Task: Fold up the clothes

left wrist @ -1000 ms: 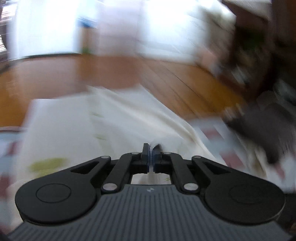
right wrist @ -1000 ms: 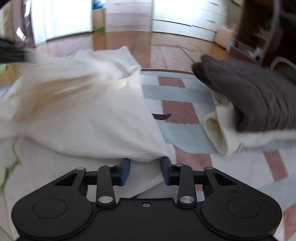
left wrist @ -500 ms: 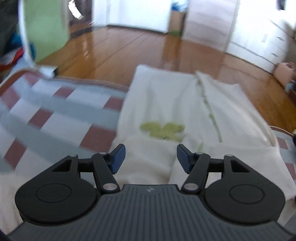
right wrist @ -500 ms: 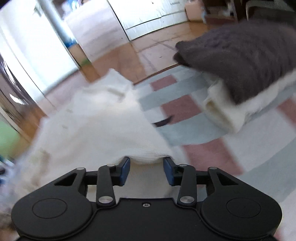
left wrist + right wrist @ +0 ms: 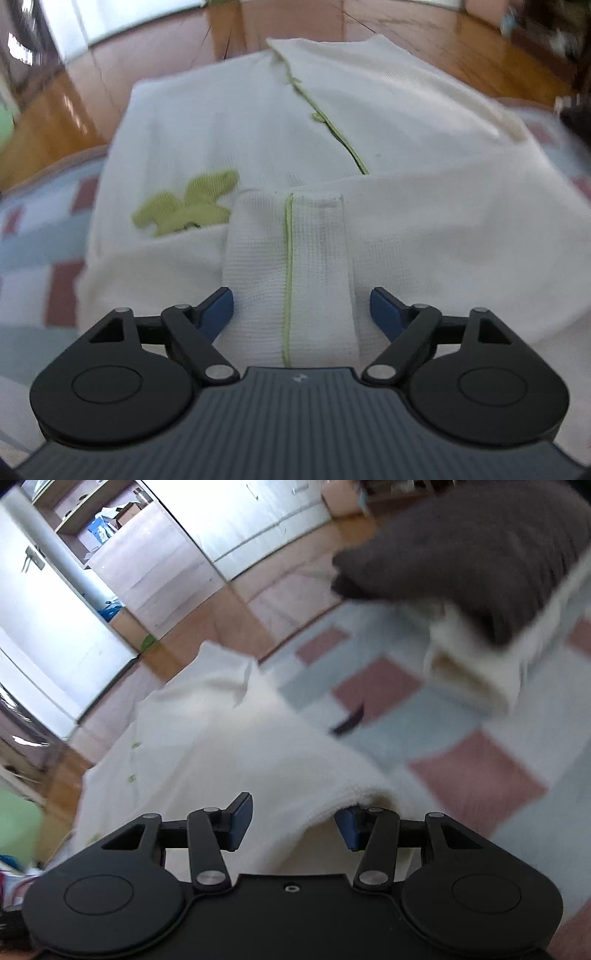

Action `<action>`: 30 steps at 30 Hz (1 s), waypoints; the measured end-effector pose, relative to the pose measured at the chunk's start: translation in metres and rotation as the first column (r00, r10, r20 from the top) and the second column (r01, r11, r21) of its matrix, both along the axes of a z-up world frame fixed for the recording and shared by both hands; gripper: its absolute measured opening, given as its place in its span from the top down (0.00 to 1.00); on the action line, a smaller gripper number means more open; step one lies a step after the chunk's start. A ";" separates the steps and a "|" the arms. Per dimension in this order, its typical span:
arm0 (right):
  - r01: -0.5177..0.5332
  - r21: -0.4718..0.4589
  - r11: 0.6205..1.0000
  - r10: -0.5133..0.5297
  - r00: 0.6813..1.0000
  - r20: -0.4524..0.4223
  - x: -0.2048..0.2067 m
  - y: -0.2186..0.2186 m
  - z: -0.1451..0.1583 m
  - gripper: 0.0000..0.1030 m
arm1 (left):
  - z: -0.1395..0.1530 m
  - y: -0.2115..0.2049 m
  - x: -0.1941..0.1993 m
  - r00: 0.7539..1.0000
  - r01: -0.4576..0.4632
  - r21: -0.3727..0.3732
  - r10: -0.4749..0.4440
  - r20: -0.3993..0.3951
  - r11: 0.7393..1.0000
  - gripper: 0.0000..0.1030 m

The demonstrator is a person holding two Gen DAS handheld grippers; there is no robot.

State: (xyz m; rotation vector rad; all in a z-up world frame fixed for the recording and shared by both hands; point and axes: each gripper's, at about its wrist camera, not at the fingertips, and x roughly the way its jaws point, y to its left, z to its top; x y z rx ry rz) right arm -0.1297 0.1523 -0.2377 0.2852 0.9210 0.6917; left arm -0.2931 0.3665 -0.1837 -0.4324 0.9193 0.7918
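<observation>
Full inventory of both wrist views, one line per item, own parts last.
white garment: 1, cream white with lime green piping, spread on the rug, far end over the floor
leaf patch: 1, lime green, on the garment's left half
folded strip: 1, white with a green line, laid over the garment, running between the left fingers
checked rug: 1, white, grey-blue and dusty red, under the clothes
folded stack: 1, cream piece with a dark grey piece on top, on the rug at right
dark scrap: 1, black, on the rug; what it is, unclear
wooden floor: brown, beyond the rug
left gripper: fingers blue, open, either side of the strip
right gripper: fingers blue, apart, garment fold between them
</observation>
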 end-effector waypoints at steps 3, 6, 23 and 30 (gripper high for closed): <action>0.013 -0.011 1.000 -0.012 0.999 0.045 0.002 0.003 0.008 0.93 | 0.006 0.010 -0.019 0.995 -0.034 -0.056 0.039 0.091 0.998 0.93; 0.040 -0.060 0.997 -0.032 0.990 0.136 0.005 -0.004 0.022 0.96 | 0.035 0.017 -0.065 0.938 -0.117 -0.146 0.158 0.309 0.982 0.93; 0.060 -0.177 0.982 -0.044 0.995 0.094 0.031 -0.026 0.001 0.97 | 0.035 0.003 -0.124 0.943 -0.199 -0.160 0.234 0.238 0.967 0.92; 0.028 -0.380 0.925 0.022 0.992 0.127 0.020 -0.009 0.019 0.97 | 0.041 0.016 -0.151 0.914 -0.303 -0.181 0.339 0.224 0.936 0.70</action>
